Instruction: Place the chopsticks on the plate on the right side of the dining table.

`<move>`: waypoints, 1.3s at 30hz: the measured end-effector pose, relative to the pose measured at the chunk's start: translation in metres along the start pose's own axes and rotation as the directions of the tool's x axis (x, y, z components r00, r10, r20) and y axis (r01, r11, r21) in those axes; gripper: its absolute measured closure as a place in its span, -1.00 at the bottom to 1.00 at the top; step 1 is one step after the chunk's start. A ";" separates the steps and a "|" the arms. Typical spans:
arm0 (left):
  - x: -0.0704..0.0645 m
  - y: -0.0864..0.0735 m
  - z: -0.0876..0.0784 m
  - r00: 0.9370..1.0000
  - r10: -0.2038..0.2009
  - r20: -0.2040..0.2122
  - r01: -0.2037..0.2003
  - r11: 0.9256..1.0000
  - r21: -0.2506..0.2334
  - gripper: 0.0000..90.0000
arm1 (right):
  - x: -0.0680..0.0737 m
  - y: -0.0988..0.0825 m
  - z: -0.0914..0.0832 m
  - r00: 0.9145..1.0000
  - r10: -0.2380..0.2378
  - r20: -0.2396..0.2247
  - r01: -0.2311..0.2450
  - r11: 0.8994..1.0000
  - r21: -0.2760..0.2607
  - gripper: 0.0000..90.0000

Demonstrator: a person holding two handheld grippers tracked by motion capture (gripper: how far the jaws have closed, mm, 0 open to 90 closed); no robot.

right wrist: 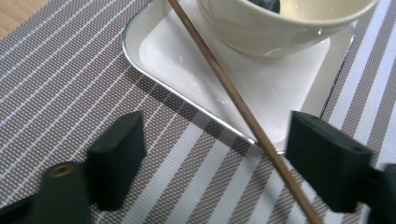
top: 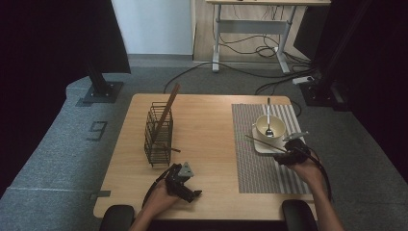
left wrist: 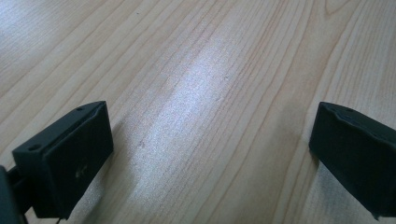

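One readable mark, "9" [top: 98,130], lies on floor [top: 48,159] beside table [top: 207,110]

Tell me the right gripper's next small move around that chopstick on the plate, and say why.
Probably shift a little toward the chopstick, then close. The right gripper is open over the striped placemat, and the stick, lying across the white plate's rim beside the bowl, passes between the jaws but close to one of them. Centring it first should give a squarer pinch.
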State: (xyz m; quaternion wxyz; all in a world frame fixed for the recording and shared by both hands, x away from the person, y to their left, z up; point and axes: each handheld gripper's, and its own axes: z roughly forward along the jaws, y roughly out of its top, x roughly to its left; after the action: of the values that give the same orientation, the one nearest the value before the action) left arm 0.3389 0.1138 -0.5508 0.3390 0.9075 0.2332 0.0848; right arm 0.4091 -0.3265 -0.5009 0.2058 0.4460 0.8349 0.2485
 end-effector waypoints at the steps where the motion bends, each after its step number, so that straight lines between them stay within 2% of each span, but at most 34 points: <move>1: 0.000 0.000 0.000 1.000 0.000 0.000 0.000 1.000 0.000 -1.00 | 0.003 -0.004 -0.001 1.000 0.019 0.012 -0.019 1.000 -0.021 -0.67; 3: 0.000 0.000 0.000 1.000 0.000 -0.001 0.000 1.000 0.000 -1.00 | 0.008 -0.010 -0.002 0.999 0.041 0.021 -0.040 0.998 -0.050 -0.72; 5: 0.000 0.000 0.000 1.000 0.000 -0.001 0.000 1.000 0.000 -1.00 | 0.011 -0.015 -0.002 0.997 0.073 0.011 -0.072 0.993 -0.093 -0.79; 9: 0.000 0.000 0.000 1.000 0.000 0.000 0.000 1.000 0.000 -1.00 | 0.016 -0.023 0.000 0.995 0.094 0.027 -0.089 0.986 -0.142 -1.00; 16: 0.000 0.000 0.000 1.000 0.000 -0.001 0.000 1.000 0.001 -1.00 | 0.025 -0.034 0.006 0.988 0.156 -0.008 -0.154 0.963 -0.220 -1.00; 20: 0.000 0.000 0.000 1.000 0.000 -0.001 0.000 1.000 0.001 -1.00 | 0.029 -0.036 0.009 0.990 0.140 0.000 -0.137 0.969 -0.205 -1.00; 21: 0.000 0.000 0.000 1.000 0.000 -0.001 0.000 1.000 0.001 -1.00 | 0.029 -0.037 0.009 0.989 0.145 0.005 -0.141 0.967 -0.212 -1.00; 23: 0.000 0.000 0.000 1.000 0.000 -0.001 0.000 1.000 0.001 -1.00 | 0.029 -0.040 0.011 0.986 0.164 -0.020 -0.164 0.961 -0.221 -1.00; 28: 0.000 0.000 0.000 1.000 0.001 -0.001 -0.001 1.000 0.001 -1.00 | 0.025 -0.048 0.014 0.983 0.183 0.006 -0.178 0.962 -0.206 -1.00; 30: 0.000 0.000 0.000 1.000 0.000 -0.001 0.000 1.000 0.001 -1.00 | 0.022 -0.049 0.015 0.981 0.195 0.002 -0.190 0.958 -0.214 -0.99; 35: 0.000 0.000 0.000 1.000 0.000 -0.001 0.000 1.000 0.001 -1.00 | 0.016 -0.050 0.019 0.976 0.219 -0.010 -0.216 0.956 -0.199 -0.99; 39: 0.000 0.000 0.000 1.000 0.000 -0.001 0.000 1.000 0.001 -1.00 | 0.012 -0.048 0.023 0.975 0.220 -0.007 -0.217 0.957 -0.194 -0.99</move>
State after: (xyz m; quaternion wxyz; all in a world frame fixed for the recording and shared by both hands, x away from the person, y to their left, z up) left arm 0.3388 0.1139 -0.5509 0.3387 0.9076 0.2332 0.0850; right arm 0.3851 -0.3340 -0.5492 0.2258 0.5153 0.7507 0.3464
